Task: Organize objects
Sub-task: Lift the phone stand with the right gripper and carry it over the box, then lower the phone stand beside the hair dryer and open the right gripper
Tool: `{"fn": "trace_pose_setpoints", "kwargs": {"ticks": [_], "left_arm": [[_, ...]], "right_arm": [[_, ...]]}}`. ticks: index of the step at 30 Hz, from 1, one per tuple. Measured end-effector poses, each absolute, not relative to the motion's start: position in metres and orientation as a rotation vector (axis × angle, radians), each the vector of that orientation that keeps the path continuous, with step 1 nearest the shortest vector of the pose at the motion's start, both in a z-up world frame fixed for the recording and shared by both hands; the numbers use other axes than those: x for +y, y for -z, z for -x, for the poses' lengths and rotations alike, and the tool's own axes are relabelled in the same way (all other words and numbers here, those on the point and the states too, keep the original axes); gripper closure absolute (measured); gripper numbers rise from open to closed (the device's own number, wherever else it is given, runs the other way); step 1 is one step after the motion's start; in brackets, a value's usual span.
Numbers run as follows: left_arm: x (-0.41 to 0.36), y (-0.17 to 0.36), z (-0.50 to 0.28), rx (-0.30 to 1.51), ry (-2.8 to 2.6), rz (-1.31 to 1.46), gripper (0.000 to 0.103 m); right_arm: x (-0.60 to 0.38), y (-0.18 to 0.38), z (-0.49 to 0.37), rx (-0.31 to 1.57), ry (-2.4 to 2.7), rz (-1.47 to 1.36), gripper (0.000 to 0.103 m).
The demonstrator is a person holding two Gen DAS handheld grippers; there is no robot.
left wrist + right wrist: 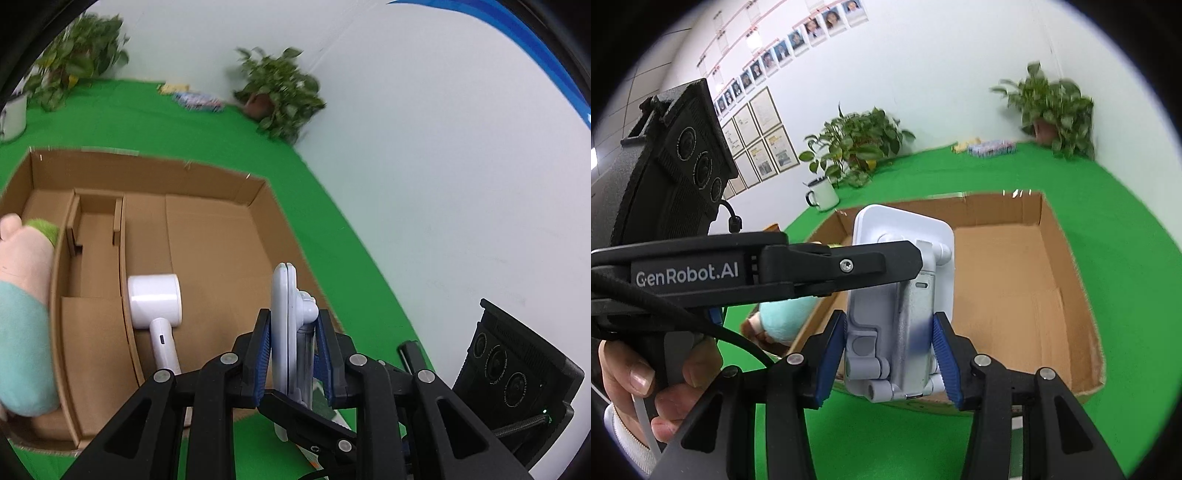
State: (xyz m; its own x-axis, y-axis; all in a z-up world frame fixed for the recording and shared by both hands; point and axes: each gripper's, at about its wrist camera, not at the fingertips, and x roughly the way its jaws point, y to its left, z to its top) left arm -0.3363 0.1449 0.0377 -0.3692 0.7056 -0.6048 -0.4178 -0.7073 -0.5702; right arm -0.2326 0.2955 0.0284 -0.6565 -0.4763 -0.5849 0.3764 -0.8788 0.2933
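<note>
Between both tools' pads | white stand [905,306] clamped | over box [1067,280]

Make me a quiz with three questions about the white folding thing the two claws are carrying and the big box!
1. Where is the white hair dryer?
A. Lying inside the cardboard box
B. On the green cloth outside the box
C. In a claw

2. How many potted plants show in the left wrist view?
A. One
B. Two
C. Four

3. How is the white folding stand held?
A. Lying loose in the box
B. By one claw only
C. Clamped by both claws

Answers:
1. A, its round head and handle rest on the box floor.
2. B, one plant at the far left, another by the wall.
3. C, the left claw pinches its thin edge while the right claw squeezes its hinged base.
</note>
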Motion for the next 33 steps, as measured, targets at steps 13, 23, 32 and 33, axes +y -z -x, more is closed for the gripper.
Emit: {"fn": "trace_pose_setpoints", "kwargs": {"ticks": [13, 23, 32, 33], "left_arm": [[0.158, 0.056, 0.390, -0.487, -2.035, 1.418, 0.083], [0.150, 0.069, 0.403, -0.473, -2.053, 1.533, 0.082], [0.122, 0.031, 0.378, -0.410, -2.171, 1.425, 0.076], [0.118, 0.028, 0.374, -0.403, -2.187, 1.412, 0.076]], "right_arm": [[0.307, 0.037, 0.289, -0.283, 2.307, -1.259, 0.057], [0.302, 0.052, 0.303, -0.273, 2.253, -1.359, 0.051], [0.301, 0.050, 0.305, -0.312, 2.202, -1.344, 0.036], [0.303, 0.050, 0.306, -0.321, 2.199, -1.348, 0.036]]}}
